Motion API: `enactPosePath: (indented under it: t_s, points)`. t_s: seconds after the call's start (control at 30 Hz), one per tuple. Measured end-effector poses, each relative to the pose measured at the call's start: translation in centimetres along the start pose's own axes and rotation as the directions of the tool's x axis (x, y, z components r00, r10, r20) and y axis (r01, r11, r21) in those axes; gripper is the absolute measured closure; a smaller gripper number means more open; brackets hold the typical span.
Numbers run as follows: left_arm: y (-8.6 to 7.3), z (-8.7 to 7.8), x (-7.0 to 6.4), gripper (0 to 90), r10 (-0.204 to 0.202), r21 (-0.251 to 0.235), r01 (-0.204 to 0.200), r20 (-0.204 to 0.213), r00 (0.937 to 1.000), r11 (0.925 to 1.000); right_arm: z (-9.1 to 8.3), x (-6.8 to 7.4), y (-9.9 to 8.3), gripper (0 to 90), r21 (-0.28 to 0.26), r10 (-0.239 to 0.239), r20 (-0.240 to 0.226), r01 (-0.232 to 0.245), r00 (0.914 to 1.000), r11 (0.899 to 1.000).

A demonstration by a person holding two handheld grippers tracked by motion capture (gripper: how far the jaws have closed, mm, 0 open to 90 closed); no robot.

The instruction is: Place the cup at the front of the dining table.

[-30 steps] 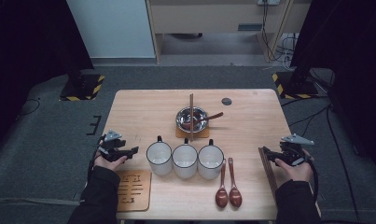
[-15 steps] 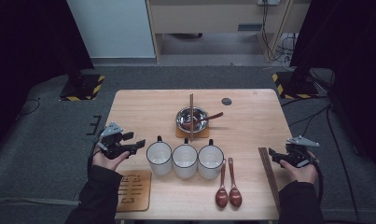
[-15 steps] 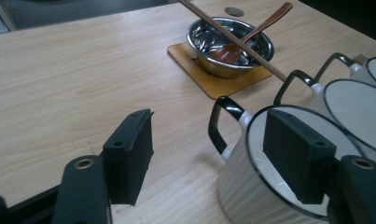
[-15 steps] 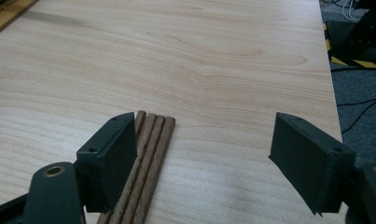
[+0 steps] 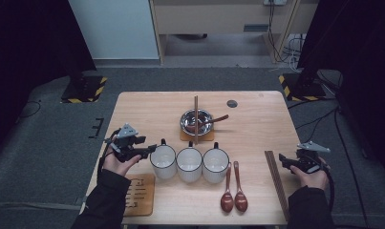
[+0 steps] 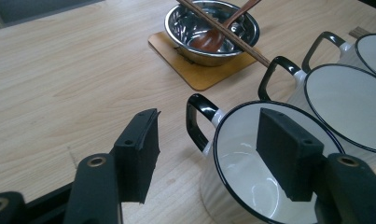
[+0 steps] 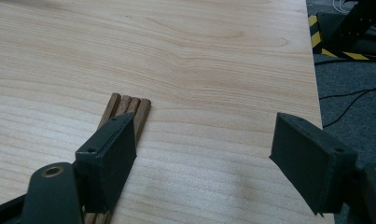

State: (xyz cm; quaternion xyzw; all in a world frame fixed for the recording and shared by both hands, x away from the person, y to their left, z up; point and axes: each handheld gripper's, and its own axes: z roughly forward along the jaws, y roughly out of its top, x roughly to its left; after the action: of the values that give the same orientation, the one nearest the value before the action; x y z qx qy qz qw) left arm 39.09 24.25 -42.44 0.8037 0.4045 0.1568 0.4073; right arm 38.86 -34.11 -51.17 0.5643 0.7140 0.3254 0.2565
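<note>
At the leftmost of 3 mugs [image 5: 163,161], the left gripper [image 5: 149,149] has moved in, jaws wide, straddling its rim, so a grab looks close.

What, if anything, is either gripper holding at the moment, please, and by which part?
Nothing. The left gripper is open, its jaws straddling the rim of the nearest white enamel mug; the right gripper is open beside the brown wooden chopsticks.

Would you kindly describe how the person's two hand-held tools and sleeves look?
Each tool is black with two flat, blocky black jaws held by round metal rivets, as both gripper views show. The left tool and the right tool each carry a grey three-cornered plate on top, and a dark cable trails from each. The person wears dark sleeves on both forearms.
</note>
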Motion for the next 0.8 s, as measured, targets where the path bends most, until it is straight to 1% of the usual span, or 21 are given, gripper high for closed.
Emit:
enactPosePath:
  t_s: [0.07,0.13,0.2,0.33,0.4,0.47,0.6,0.73,0.8]
  points:
    - [0.1,0.4,-0.1,38.6,0.009,0.018,-0.009,0.009,0.9999,0.9998,0.1,-0.1,0.0,22.0,0.002,-0.004,0.003,0.004,1.0,1.0]
    - [0.2,0.8,-0.2,38.6,0.017,0.041,-0.017,0.01,0.9998,0.999,0.3,-0.1,-0.1,21.9,0.008,-0.005,0.008,0.005,1.0,1.0]
    - [0.1,1.2,-0.3,39.9,0.023,0.069,-0.023,0.006,0.9997,0.9973,0.3,-0.1,-0.1,21.9,0.018,-0.015,0.01,0.014,0.9998,1.0]
    - [0.1,2.0,-0.5,42.9,0.037,0.116,-0.038,0.007,0.9993,0.9925,0.2,-0.2,0.0,21.8,0.014,-0.011,0.013,0.011,0.9999,1.0]
    - [0.1,2.4,-0.7,44.5,0.045,0.14,-0.046,0.011,0.9989,0.9891,0.2,-0.3,-0.1,21.8,0.015,-0.011,0.016,0.011,0.9998,1.0]
    - [0.2,2.8,-0.9,45.9,0.055,0.163,-0.055,0.002,0.9985,0.9851,0.3,-0.3,-0.1,21.7,0.016,-0.013,0.016,0.012,0.9998,1.0]
    - [0.3,3.6,-1.1,48.1,0.065,0.197,-0.064,-0.001,0.9979,0.9783,0.3,-0.4,-0.2,21.7,0.017,-0.015,0.018,0.014,0.9997,1.0]
    - [0.2,4.4,-1.0,49.9,0.071,0.24,-0.07,0.004,0.9975,0.9681,0.5,-0.5,-0.3,21.6,0.028,-0.016,0.018,0.015,0.9997,0.999]
    - [0.1,4.7,-1.0,50.8,0.068,0.252,-0.068,0.008,0.9976,0.9653,0.6,-0.6,-0.4,21.6,0.033,-0.01,0.019,0.009,0.9998,0.999]
